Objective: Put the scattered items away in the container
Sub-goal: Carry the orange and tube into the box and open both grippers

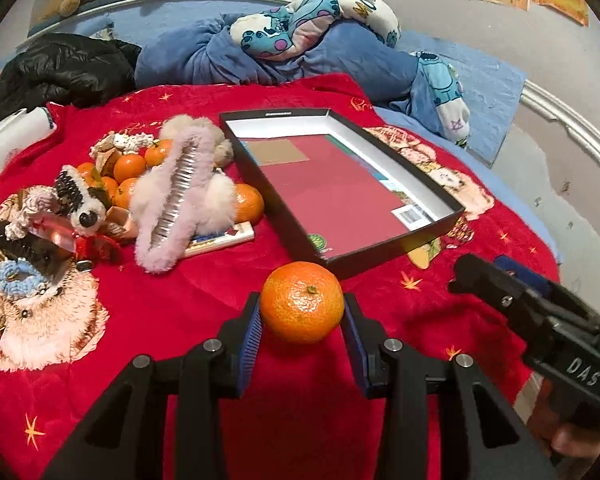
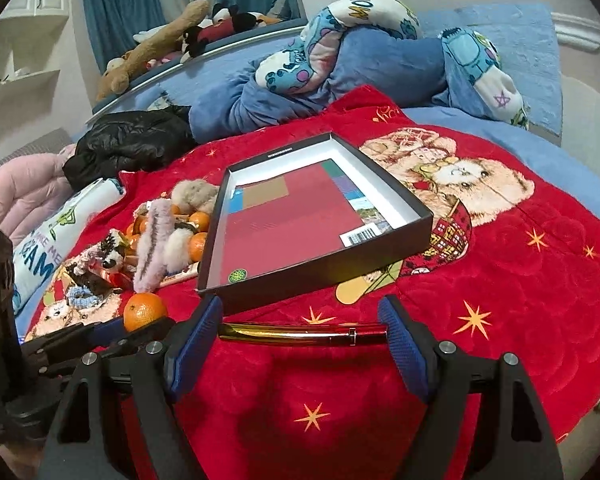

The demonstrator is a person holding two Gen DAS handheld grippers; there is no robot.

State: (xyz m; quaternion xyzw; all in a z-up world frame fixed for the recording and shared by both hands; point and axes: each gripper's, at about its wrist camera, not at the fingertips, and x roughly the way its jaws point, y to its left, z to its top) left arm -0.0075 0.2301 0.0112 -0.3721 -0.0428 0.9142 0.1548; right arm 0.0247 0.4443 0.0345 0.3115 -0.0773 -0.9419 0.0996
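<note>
My left gripper (image 1: 302, 314) is shut on a mandarin (image 1: 302, 307), held just in front of the near edge of the shallow black box (image 1: 396, 258) with a red floor. The mandarin also shows in the right wrist view (image 2: 145, 310). My right gripper (image 2: 300, 334) holds a gold and red pen (image 2: 300, 334) crosswise between its blue pads, its ends against them, before the box (image 2: 320, 276). The right gripper also shows at the right of the left wrist view (image 1: 466, 276). A pile of mandarins (image 1: 128, 168), fluffy hair clips (image 1: 180, 196) and crochet pieces (image 1: 32, 208) lies left of the box.
All lies on a red teddy-bear blanket (image 2: 520, 280) on a bed. A black jacket (image 1: 60, 72), blue bedding (image 1: 220, 56) and a printed pillow (image 1: 300, 20) lie behind. A flat card box (image 1: 224, 240) sits under the pink clip.
</note>
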